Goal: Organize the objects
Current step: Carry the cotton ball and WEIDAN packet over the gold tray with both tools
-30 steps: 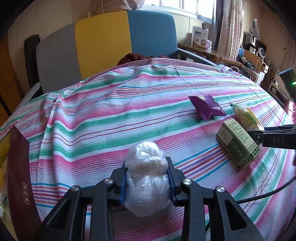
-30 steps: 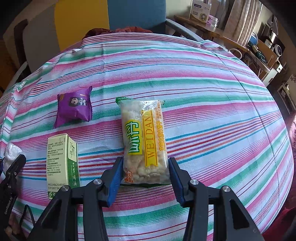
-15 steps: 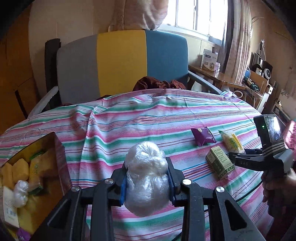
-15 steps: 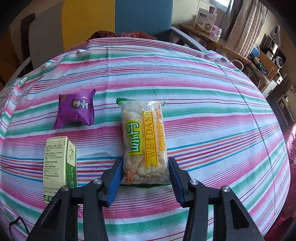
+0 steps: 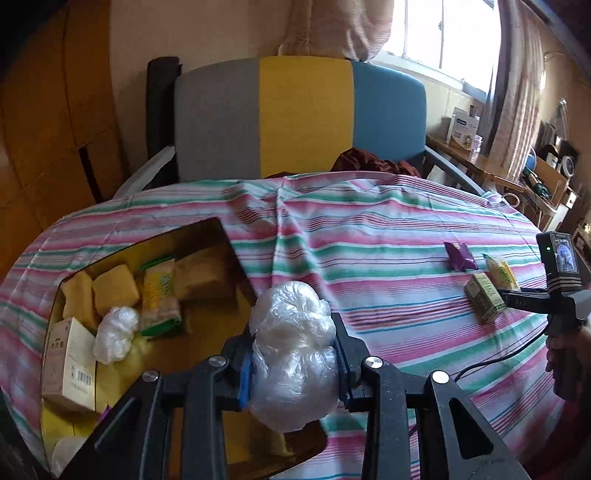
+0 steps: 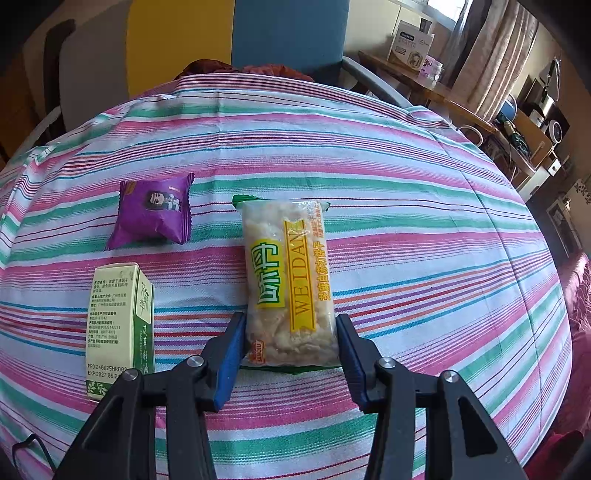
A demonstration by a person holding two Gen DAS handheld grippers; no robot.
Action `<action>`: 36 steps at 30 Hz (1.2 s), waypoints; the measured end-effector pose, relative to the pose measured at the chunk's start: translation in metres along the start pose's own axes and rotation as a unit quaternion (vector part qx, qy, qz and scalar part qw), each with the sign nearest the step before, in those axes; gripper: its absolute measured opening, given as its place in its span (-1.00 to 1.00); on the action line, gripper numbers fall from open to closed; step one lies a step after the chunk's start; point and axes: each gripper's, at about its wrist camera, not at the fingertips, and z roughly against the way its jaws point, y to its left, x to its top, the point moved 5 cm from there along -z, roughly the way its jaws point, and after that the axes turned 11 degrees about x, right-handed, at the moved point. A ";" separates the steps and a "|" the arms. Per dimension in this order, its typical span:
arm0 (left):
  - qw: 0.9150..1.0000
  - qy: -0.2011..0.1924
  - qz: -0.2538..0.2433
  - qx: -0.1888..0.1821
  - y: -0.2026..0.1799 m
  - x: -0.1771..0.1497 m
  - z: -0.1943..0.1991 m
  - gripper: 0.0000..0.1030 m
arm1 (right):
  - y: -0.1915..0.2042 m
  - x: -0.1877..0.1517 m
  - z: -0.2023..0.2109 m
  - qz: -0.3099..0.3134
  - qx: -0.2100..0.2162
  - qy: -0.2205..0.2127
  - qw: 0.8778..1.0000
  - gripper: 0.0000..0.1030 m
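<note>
A home — armchair [image 5: 303, 114], curtained window [image 5: 439, 33], striped tablecloth [image 5: 369, 229].

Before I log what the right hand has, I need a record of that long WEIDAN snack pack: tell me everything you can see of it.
The WEIDAN snack pack is a long clear plastic pouch with green sealed ends, a yellow strip with lettering and a green-and-yellow logo; pale, lumpy pieces show through. It lies flat and lengthwise on the striped tablecloth, sealed and unopened. The right gripper has its jaws against both long sides of the near end. A purple packet and a green carton lie apart from it.
</note>
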 end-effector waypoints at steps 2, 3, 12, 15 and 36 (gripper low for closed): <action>0.999 0.017 0.029 0.010 0.031 -0.011 -0.004 -0.32 | 0.000 0.000 0.000 0.001 -0.002 0.001 1.000 -0.06; 0.999 0.024 0.044 0.014 0.046 -0.015 -0.005 -0.32 | 0.000 0.000 0.000 0.001 -0.002 0.002 1.000 -0.06; 0.985 0.062 0.154 0.055 0.162 -0.054 -0.001 -0.32 | 0.000 0.001 -0.001 0.003 -0.002 0.007 1.000 -0.06; 0.983 0.070 0.162 0.044 0.162 -0.057 -0.005 -0.30 | 0.000 0.001 -0.001 0.002 -0.001 0.008 1.000 -0.06; 0.989 0.080 0.110 0.056 0.138 -0.070 -0.017 0.24 | 0.000 0.009 0.029 -0.047 0.051 -0.037 0.997 -0.07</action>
